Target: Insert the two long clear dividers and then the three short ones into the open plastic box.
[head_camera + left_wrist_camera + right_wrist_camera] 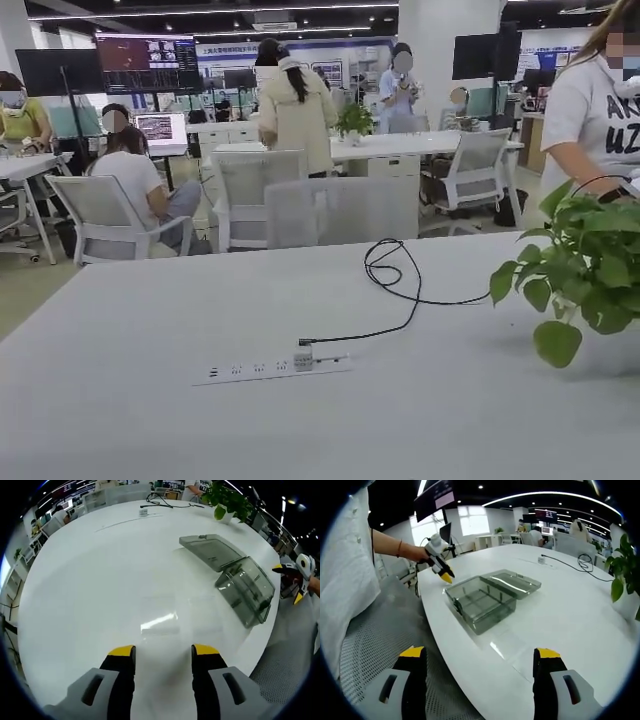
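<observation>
**Clear dividers**: lying flat on the counter, just ahead of the left gripper and within easy reach. How many there are cannot be told. None is in hand.

**Plastic box**: near the counter's front edge, between the two grippers. Its lid is thrown back flat beside it, so the inside is open from above for loading. No standing divider can be made out inside.

**Left gripper:** jaws parted, empty, aimed at the flat sheets, probably ready for the first pick.

**Right gripper**: jaws wide apart, empty, facing the box.

**Surroundings:** potted plant, black cable and socket strip, all well apart from the work.
</observation>
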A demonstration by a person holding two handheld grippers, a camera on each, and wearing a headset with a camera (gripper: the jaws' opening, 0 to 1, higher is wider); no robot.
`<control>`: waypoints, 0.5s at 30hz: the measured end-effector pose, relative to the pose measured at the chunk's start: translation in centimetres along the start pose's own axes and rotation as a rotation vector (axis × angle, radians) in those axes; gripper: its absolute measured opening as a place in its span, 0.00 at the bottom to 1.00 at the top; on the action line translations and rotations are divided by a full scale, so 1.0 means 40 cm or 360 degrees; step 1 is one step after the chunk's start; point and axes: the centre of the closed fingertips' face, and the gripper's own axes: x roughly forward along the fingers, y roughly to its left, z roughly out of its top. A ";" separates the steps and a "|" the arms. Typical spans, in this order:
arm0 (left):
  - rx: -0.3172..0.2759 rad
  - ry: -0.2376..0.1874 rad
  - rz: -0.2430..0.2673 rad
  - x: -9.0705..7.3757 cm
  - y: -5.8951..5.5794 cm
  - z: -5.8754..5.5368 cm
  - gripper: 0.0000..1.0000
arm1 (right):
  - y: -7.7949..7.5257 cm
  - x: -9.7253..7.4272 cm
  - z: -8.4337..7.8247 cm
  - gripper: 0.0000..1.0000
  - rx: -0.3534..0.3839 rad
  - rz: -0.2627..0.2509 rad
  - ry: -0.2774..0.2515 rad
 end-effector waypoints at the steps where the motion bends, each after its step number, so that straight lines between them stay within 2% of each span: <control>1: 0.0005 0.0008 0.0002 0.001 -0.001 -0.001 0.43 | 0.000 0.000 0.000 0.88 0.0001 0.0000 -0.0001; 10: 0.0034 0.0073 0.0073 0.007 0.008 -0.004 0.38 | 0.000 0.003 0.000 0.88 0.0011 -0.0002 -0.0006; 15: 0.0093 0.0144 0.0128 0.007 0.014 -0.010 0.32 | 0.002 0.002 0.001 0.88 0.0010 -0.0004 -0.0009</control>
